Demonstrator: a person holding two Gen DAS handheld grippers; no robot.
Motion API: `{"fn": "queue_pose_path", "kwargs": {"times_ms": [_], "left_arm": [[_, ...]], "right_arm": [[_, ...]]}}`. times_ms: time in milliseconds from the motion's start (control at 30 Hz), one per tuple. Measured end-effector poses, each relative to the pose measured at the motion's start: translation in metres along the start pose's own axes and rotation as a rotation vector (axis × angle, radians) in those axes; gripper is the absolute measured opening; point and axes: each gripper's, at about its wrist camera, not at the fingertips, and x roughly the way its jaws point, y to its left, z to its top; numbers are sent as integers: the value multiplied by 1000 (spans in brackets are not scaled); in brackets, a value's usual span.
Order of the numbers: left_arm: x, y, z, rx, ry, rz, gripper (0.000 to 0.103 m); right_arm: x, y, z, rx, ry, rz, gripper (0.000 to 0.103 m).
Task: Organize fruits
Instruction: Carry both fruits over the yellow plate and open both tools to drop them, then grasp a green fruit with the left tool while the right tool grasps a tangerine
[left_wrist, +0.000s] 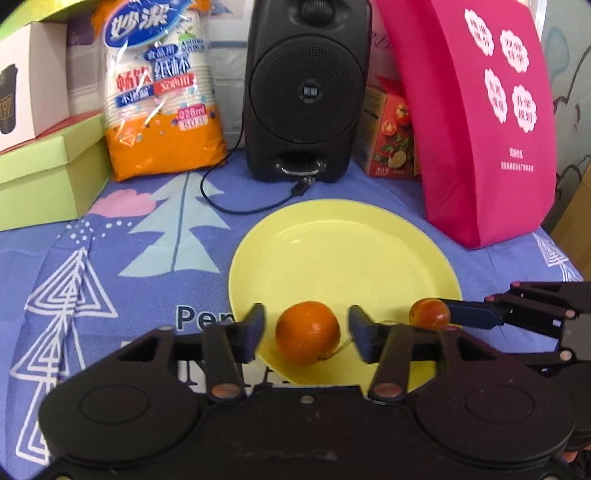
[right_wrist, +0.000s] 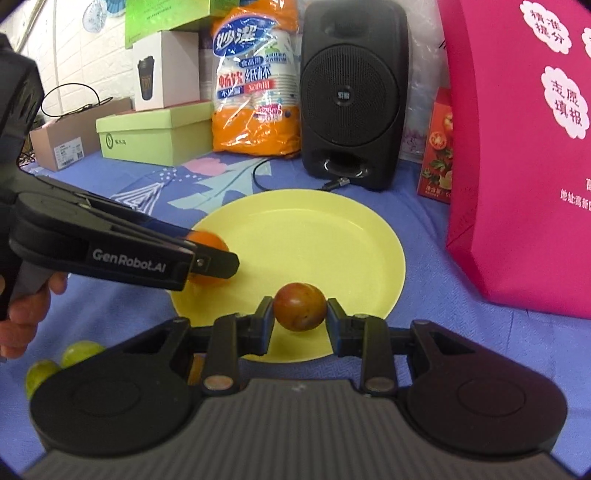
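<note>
A yellow plate (left_wrist: 343, 251) lies on the blue patterned cloth; it also shows in the right wrist view (right_wrist: 314, 236). An orange (left_wrist: 307, 333) rests on the plate's near rim between the open fingers of my left gripper (left_wrist: 306, 332), with gaps on both sides. In the right wrist view the orange (right_wrist: 210, 240) is partly hidden behind the left gripper. My right gripper (right_wrist: 299, 317) is shut on a small red-brown plum (right_wrist: 300, 306) and holds it over the plate's near edge. The plum also shows in the left wrist view (left_wrist: 429, 314).
Two green fruits (right_wrist: 59, 363) lie on the cloth at lower left. A black speaker (left_wrist: 308, 88) with a cable, an orange paper-cup bag (left_wrist: 162, 92), green boxes (left_wrist: 44, 173), a red carton (left_wrist: 391, 136) and a pink bag (left_wrist: 476, 122) stand behind the plate.
</note>
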Motion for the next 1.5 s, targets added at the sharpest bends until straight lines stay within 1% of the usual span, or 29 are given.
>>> {"fn": "queue_pose_path", "kwargs": {"times_ms": [33, 100, 233, 367, 567, 700, 767, 900, 1000, 1067, 1167, 1200, 1267, 1333, 1500], "left_arm": [[-5, 0, 0, 7, -14, 8, 63], [-15, 0, -1, 26, -35, 23, 63], [-42, -1, -7, 34, -71, 28, 63], [-78, -1, -25, 40, -118, 28, 63], [-134, -9, -67, 58, -172, 50, 63], [-164, -19, -97, 93, -198, 62, 63], [-170, -23, -110, 115, -199, 70, 63], [-175, -30, -139, 155, -171, 118, 63], [-168, -31, -152, 149, -146, 107, 63], [-160, -32, -158, 141, -130, 115, 62], [-150, -30, -160, 128, -112, 109, 62], [-146, -29, -160, 124, -106, 110, 59], [-139, -25, -159, 109, -97, 101, 59], [-134, -22, -158, 87, -94, 85, 59], [-124, -18, -154, 72, -85, 73, 59]], "right_arm": [[-2, 1, -1, -3, -9, -5, 34], [-8, 2, -2, -7, -27, -8, 41], [-27, 4, 0, -4, -54, -8, 41], [-57, 8, -8, -9, -95, 2, 41], [-100, 24, -32, -23, -126, 21, 41], [-126, 41, -54, -50, -132, 66, 41], [-134, 50, -66, -64, -122, 91, 41], [-139, 65, -89, -80, -80, 139, 41], [-137, 72, -100, -85, -56, 160, 41], [-134, 76, -105, -87, -38, 174, 42], [-129, 84, -109, -113, -20, 181, 43], [-128, 87, -109, -126, -16, 181, 43], [-124, 90, -110, -139, -11, 177, 47], [-122, 91, -111, -139, -11, 179, 53], [-118, 89, -112, -130, -8, 186, 56]]}}
